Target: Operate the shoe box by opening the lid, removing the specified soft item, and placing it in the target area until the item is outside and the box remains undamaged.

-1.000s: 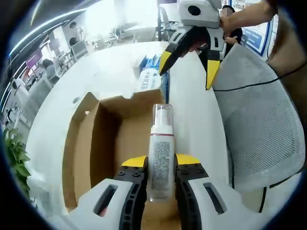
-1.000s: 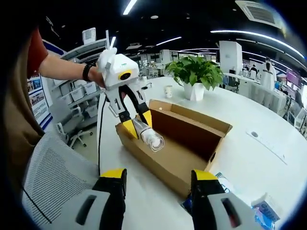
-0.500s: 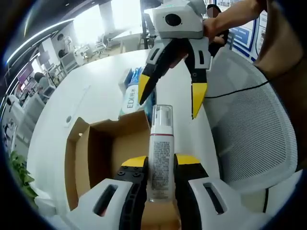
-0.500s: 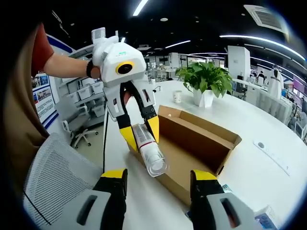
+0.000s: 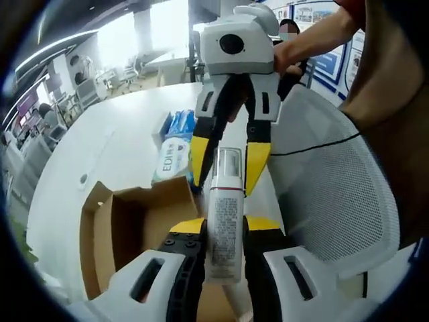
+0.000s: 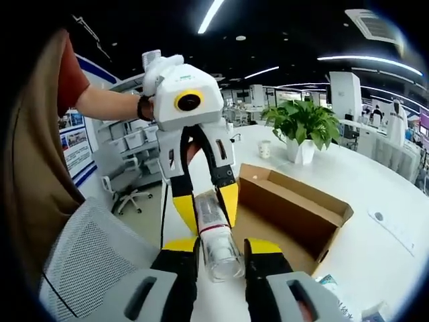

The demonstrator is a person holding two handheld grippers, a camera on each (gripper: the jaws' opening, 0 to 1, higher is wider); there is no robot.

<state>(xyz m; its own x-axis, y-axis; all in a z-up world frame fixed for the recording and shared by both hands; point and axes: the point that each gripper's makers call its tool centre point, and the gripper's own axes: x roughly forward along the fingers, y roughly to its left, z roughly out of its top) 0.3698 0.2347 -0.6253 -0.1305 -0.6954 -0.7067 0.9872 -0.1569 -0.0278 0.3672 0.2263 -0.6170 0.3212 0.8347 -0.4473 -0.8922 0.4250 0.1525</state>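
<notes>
A white pump bottle with a clear cap (image 5: 225, 201) stands between the jaws of my left gripper (image 5: 224, 226), which is shut on its body. My right gripper (image 5: 227, 164) comes in from above, its yellow tips pressed on either side of the cap. In the right gripper view the same bottle (image 6: 209, 213) points cap-first at the camera. There my right gripper (image 6: 222, 247) is closed on the cap while the left gripper (image 6: 206, 208) grips the body behind. The open cardboard shoe box (image 5: 114, 235) (image 6: 295, 201) lies on the white table below the bottle.
Blue-and-white tissue packs (image 5: 173, 144) lie on the table past the box. A grey mesh chair (image 5: 335, 194) (image 6: 87, 248) stands beside the table edge. A potted plant (image 6: 301, 124) and a small cup (image 6: 265, 149) sit further back. A person's arm (image 6: 107, 104) holds the left gripper.
The two grippers have come together above the box. My right gripper's jaws have narrowed from wide open onto the bottle's cap. The left gripper still holds the bottle.
</notes>
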